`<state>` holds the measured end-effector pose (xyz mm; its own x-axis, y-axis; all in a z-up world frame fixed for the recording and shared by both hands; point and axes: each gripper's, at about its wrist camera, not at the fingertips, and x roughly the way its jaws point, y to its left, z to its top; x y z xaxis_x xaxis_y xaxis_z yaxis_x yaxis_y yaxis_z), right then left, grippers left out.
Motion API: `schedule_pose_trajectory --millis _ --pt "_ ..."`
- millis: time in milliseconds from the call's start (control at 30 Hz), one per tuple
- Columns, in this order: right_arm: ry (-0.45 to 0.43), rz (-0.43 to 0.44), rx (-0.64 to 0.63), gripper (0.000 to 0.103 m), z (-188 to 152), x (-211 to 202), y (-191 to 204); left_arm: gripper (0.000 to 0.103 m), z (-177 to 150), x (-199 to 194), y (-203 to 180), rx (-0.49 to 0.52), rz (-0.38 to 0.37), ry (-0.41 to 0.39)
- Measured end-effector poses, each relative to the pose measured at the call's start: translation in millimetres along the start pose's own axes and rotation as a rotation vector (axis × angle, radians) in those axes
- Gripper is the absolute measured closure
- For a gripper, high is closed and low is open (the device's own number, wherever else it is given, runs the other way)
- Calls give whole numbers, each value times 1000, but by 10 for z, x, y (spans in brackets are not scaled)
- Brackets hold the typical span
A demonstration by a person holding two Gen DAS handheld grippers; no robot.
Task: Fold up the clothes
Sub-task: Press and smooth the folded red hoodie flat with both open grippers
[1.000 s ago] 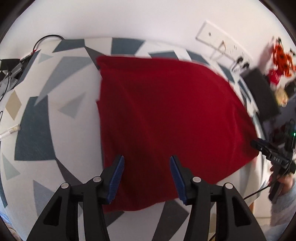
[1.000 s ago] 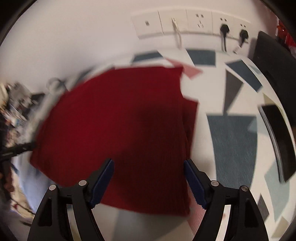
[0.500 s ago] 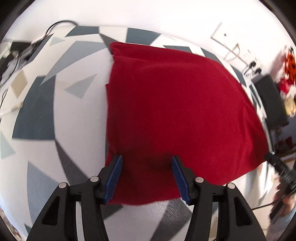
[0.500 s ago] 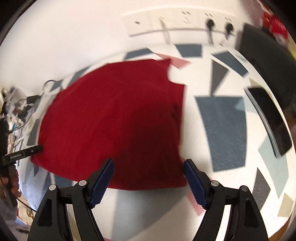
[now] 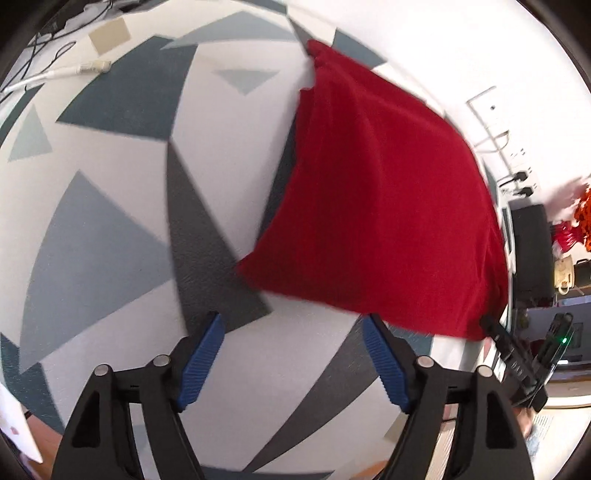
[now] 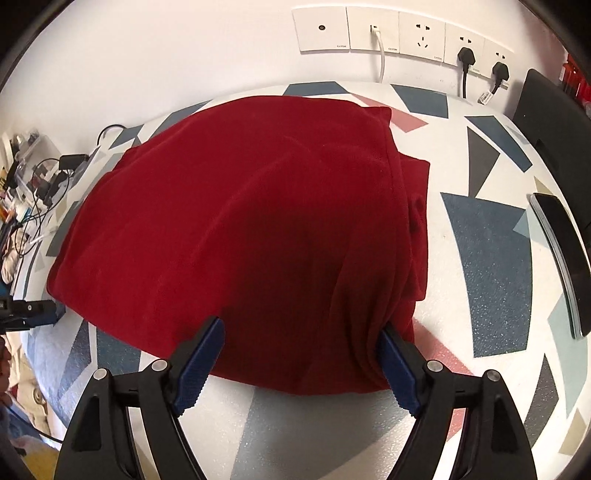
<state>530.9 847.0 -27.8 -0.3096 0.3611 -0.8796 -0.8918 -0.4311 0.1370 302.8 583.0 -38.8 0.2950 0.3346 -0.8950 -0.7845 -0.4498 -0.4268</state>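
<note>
The left hand-held gripper (image 5: 291, 356) hangs with its two blue ribbed pads spread wide, holding nothing, over the white worktop (image 5: 122, 236) patterned with grey and blue triangles, just off the near left corner of the one folded dark red knit garment (image 5: 384, 206). The right hand-held gripper (image 6: 301, 363) is also spread wide, its two pads straddling the near edge of that garment (image 6: 258, 229), the right pad (image 6: 397, 363) touching the bunched fold. Beyond the garment, five white wall sockets (image 6: 400, 35) carry one white cable and two black plugs. Right of the garment lies one black phone (image 6: 563, 254).
</note>
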Motion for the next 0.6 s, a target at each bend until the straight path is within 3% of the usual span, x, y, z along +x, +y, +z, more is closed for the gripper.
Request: schedule_pose_trajectory --millis 233,400,467,500,600 --pt "8 -6 -5 20 2 35 64 19 146 171 -322 -5 -49 -17" --pt "0 6 7 20 -3 27 55 11 224 284 -582 83 17 -46" --pt "-5 15 19 20 -4 26 42 0 233 316 -627 95 14 -63" --pt "-7 18 23 20 -3 28 37 0 233 332 -652 102 18 -73" --pt "-9 19 27 20 0 36 35 0 194 418 -823 185 122 -67"
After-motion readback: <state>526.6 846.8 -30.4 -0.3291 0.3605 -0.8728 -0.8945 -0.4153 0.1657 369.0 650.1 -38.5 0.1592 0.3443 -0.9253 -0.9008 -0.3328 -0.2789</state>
